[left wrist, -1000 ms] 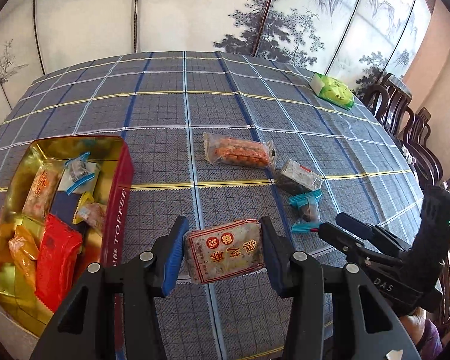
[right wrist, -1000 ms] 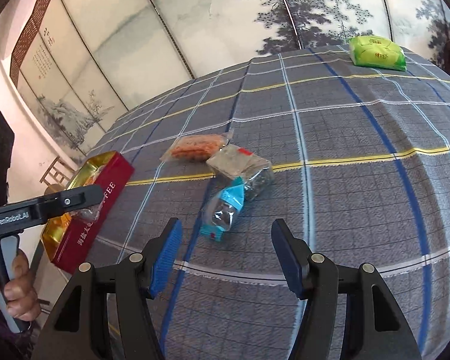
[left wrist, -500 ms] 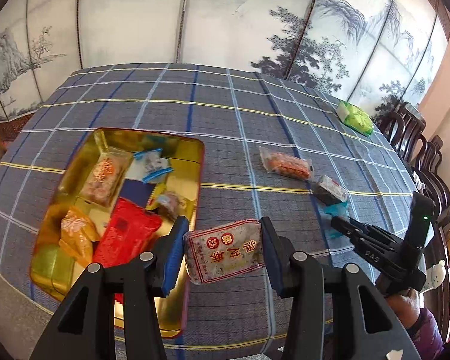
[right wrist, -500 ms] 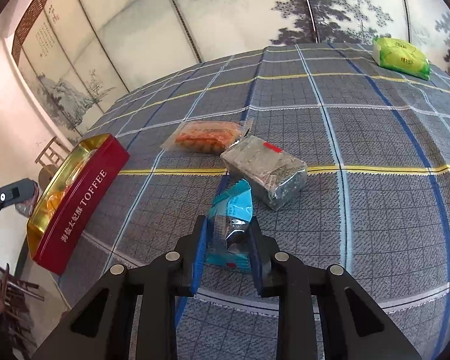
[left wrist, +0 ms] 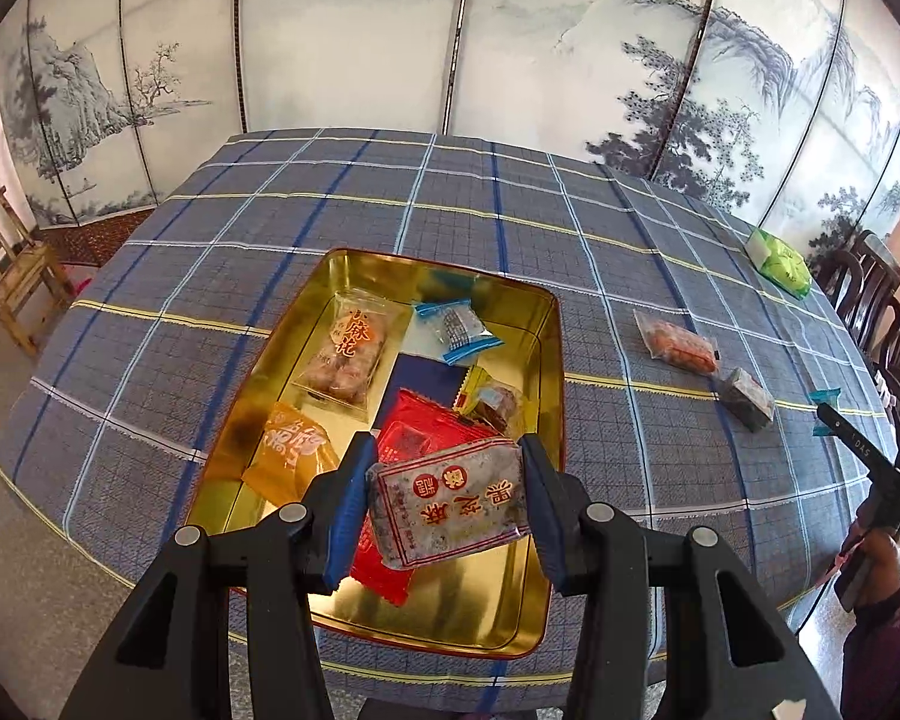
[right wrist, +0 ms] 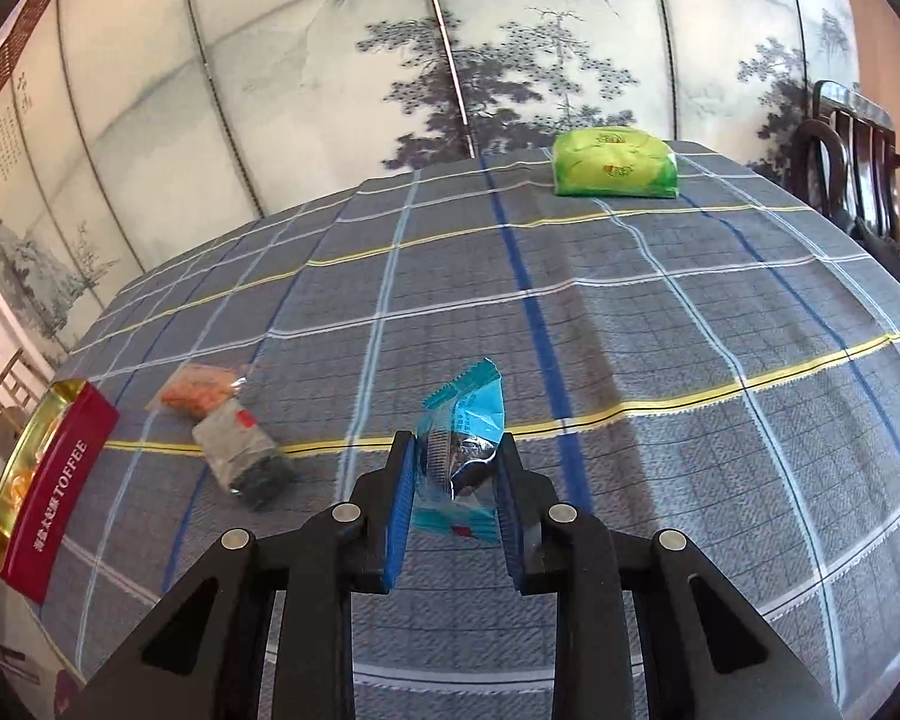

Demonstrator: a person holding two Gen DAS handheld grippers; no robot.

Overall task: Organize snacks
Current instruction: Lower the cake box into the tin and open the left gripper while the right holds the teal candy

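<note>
Low in the centre of the left wrist view, your left gripper point(left wrist: 444, 498) is clamped on the grey speckled snack packet point(left wrist: 447, 501) by its two short ends, so the packet spans the gap flat with its red printing facing up. It hangs above the near part of the open gold tin point(left wrist: 555, 360), over the red packet point(left wrist: 426, 438) already lying inside, which looks like the spot to let it drop. In the right wrist view, bottom centre, your right gripper point(right wrist: 456, 495) is closed on the blue candy wrapper point(right wrist: 462, 450), pinched at its bulging middle so the crimped top stands upright above the pads and clear of the checked tablecloth point(right wrist: 690, 330). Left of it in that frame, the orange snack bag point(right wrist: 201, 393) and the dark grey packet point(right wrist: 243, 453) lie just beside each other on the cloth, with the tin's red side at the far left edge. Upper right, the green packet point(right wrist: 615, 162) sits well apart from everything, probably your longest reach.
</note>
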